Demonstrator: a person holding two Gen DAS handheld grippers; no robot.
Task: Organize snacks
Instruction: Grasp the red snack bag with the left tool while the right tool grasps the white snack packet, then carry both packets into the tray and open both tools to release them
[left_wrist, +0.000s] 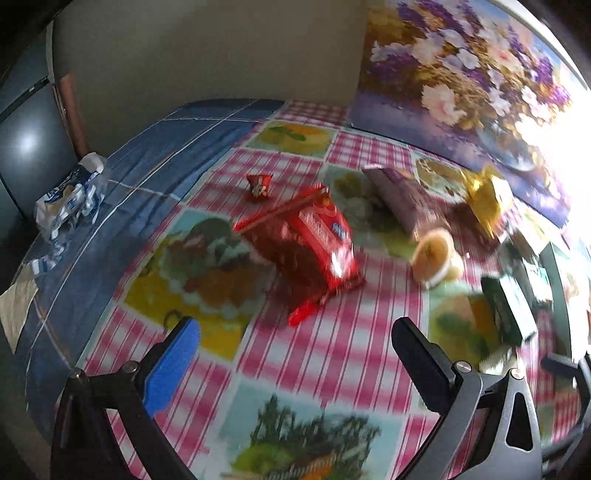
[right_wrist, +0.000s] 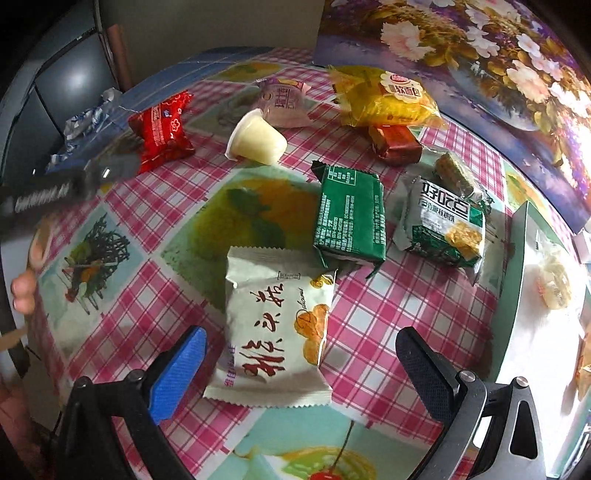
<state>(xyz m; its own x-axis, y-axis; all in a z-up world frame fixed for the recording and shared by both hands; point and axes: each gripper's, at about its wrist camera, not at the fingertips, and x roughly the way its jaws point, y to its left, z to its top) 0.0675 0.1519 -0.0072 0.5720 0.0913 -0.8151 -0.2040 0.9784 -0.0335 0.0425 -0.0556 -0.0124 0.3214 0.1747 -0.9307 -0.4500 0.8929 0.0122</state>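
My left gripper (left_wrist: 295, 354) is open and empty above the checked tablecloth, just short of a red snack packet (left_wrist: 310, 243), which looks blurred. My right gripper (right_wrist: 301, 354) is open, its fingers either side of a white packet with red characters (right_wrist: 273, 328) lying flat. Beyond it lie a green packet (right_wrist: 351, 218), a white-and-green packet (right_wrist: 443, 221), a jelly cup (right_wrist: 256, 138), a red packet (right_wrist: 162, 125), a yellow bread bag (right_wrist: 384, 98), a pink packet (right_wrist: 284, 99) and a brown candy (right_wrist: 395, 144). The left gripper shows blurred at the left of the right wrist view (right_wrist: 55, 192).
A green-edged tray (right_wrist: 517, 258) with a pale snack (right_wrist: 554, 284) stands at the right. A floral panel (right_wrist: 480, 55) leans at the back. A crumpled blue-white wrapper (left_wrist: 70, 199) lies on a blue cloth at the left edge. A small red candy (left_wrist: 259, 186) lies behind the red packet.
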